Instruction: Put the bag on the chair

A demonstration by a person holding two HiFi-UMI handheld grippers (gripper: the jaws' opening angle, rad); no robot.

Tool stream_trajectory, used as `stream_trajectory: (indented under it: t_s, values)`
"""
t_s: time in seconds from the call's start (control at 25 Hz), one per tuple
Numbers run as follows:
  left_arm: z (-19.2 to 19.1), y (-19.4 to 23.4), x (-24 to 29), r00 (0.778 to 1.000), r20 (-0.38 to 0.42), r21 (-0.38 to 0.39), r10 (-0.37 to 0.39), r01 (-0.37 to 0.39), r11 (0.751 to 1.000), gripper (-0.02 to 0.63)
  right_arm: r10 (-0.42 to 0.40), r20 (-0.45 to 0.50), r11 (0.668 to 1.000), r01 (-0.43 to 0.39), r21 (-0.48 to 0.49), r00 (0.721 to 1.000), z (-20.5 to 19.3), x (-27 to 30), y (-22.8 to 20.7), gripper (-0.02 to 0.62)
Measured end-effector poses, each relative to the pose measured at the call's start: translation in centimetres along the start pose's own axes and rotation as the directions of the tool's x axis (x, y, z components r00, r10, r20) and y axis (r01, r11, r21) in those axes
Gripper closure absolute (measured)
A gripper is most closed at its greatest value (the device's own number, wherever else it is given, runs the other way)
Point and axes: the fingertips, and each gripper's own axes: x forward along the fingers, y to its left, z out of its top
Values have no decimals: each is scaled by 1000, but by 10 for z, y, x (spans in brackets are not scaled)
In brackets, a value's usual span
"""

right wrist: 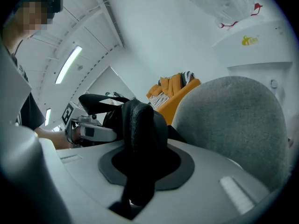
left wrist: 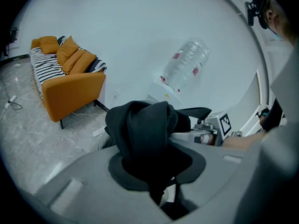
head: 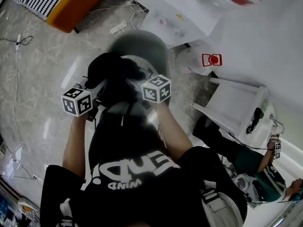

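Observation:
A black bag (head: 111, 72) hangs between my two grippers, in front of my body and just above a grey padded chair (head: 142, 44). My left gripper (head: 97, 88) is shut on a bunched fold of the bag (left wrist: 145, 129), with the fabric filling the gap between its jaws. In the right gripper view my right gripper (right wrist: 138, 171) is shut on a black strap of the bag (right wrist: 138, 125). The chair's rounded grey back (right wrist: 233, 120) stands close on that gripper's right. Each gripper shows in the other's view: the right gripper (left wrist: 210, 127) and the left gripper (right wrist: 88, 129).
An orange sofa (head: 71, 8) with striped cushions stands at the far left. Cables (head: 19, 39) and a power strip (head: 118, 28) lie on the marble floor. A white table (head: 236, 103) and a seated person (head: 255, 164) are at the right.

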Motion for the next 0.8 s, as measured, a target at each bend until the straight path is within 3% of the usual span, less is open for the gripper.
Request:
stream_trajectory:
  t_s: [0.56,0.8]
  values:
    - [-7,50,15,1000,-10,-90,3,-4,996,509,-19,-70,998,24,66,997,-8,44,-30,518]
    - [-10,50,20,999,-34,-95,13,-16,995,499,-47,-89,996,53,73,995,-11,44,-36,507]
